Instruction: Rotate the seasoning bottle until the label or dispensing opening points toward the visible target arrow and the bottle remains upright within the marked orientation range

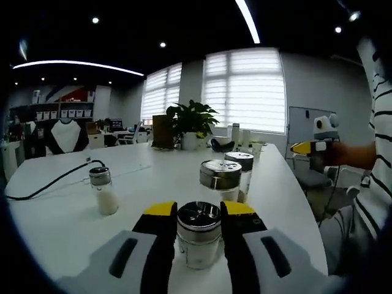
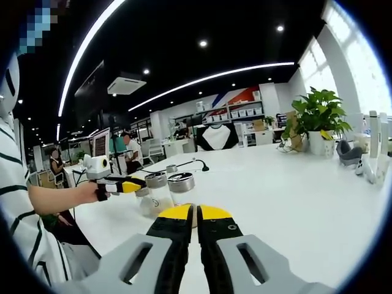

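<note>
A glass seasoning bottle (image 1: 198,236) with a perforated metal cap stands upright on the white table (image 1: 153,168). It sits between the yellow-tipped jaws of my left gripper (image 1: 199,214), which press against its sides. In the right gripper view, my left gripper (image 2: 130,184) is held by a hand at the left, beside the bottle cluster. My right gripper (image 2: 195,213) is shut with nothing in it, hovering over bare table. The right gripper (image 1: 301,147) also appears at the far right of the left gripper view, off the table's edge.
Two more metal-capped bottles (image 1: 220,179) (image 1: 240,164) stand just behind the held one. A smaller shaker (image 1: 103,191) stands to the left, near a black cable (image 1: 52,182). A potted plant (image 1: 192,122) and small items sit at the table's far end.
</note>
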A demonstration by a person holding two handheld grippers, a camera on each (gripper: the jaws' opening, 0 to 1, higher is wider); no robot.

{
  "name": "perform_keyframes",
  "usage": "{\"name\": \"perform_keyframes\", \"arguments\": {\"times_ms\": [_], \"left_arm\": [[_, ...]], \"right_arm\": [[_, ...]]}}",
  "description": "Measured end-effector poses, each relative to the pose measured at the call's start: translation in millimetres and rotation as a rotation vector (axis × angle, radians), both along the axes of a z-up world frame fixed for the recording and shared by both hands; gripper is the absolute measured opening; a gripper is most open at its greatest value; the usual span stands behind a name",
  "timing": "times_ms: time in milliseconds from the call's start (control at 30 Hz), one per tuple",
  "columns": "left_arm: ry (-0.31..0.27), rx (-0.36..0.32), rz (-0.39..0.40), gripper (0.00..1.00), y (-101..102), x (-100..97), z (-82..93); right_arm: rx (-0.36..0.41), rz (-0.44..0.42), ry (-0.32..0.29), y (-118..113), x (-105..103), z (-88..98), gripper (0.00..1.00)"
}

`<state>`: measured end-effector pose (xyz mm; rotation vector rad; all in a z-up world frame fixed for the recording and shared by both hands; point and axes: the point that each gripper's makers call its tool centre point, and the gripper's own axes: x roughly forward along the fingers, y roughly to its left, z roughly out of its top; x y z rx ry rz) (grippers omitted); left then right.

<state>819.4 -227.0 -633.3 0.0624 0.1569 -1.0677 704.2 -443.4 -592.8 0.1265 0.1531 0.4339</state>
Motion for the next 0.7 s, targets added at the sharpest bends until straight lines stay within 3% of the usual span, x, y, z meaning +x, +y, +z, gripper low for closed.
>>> {"name": "perform_keyframes", "arguments": {"times_ms": [100,267,400,433,700], "left_arm": [[-0.002,0.022,0.009,0.32,-0.6,-0.6,-6.1],[0.004,-0.013,0.06,0.32,2.4,3.9,-3.9],[0.034,-0.051,0.144,0.32,4.1,5.2,-5.2],[0.034,-0.067,0.196,0.32,6.3,7.1,-4.7],[0.009,-0.057,0.35,0.32,10.2,10.6,-6.0]], "right_arm": [[0.0,0.001,0.002,0.9,1.1,-0.9,0.0],[0.003,-0.002,0.005,0.1,2.1,-2.4,0.0],[0.004,-0.021,0.008,-3.6,2.0,-4.0,0.0],[0.007,-0.031,0.012,-5.1,1.9,-4.5,0.0],[0.016,-0.038,0.021,-3.2,-1.2,-6.6,0.0]]}}
